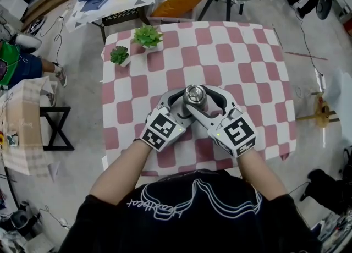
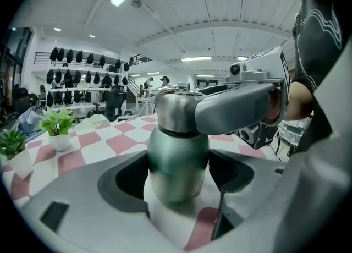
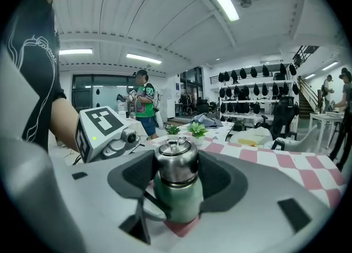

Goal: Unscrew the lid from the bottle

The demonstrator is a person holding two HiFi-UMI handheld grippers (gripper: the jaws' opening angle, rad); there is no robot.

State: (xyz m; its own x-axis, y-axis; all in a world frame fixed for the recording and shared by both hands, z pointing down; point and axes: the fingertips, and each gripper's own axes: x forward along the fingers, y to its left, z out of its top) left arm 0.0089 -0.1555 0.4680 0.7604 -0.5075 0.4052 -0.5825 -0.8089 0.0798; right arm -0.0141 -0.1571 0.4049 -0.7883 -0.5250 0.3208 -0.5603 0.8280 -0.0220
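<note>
holding bottle [image 2: 179, 164] upright on checkered surface [image 1: 247, 54]: left gripper [image 2: 179, 177] jaws clenched on green body, right gripper [image 3: 176, 172] jaws clamped on steel lid [image 3: 176, 161]. keep body dead still, roll right wrist counter-clockwise, squeeze evenly, re-grip if lid slips.

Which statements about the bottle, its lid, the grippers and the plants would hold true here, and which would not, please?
1. The bottle stands upright on the checked table. True.
2. The lid lies on the table beside the bottle. False: it is on the bottle, between the jaws of the right gripper.
3. The left gripper is around the bottle's green body. True.
4. Three potted plants stand on the table. False: there are two potted plants, near its far left corner.
</note>
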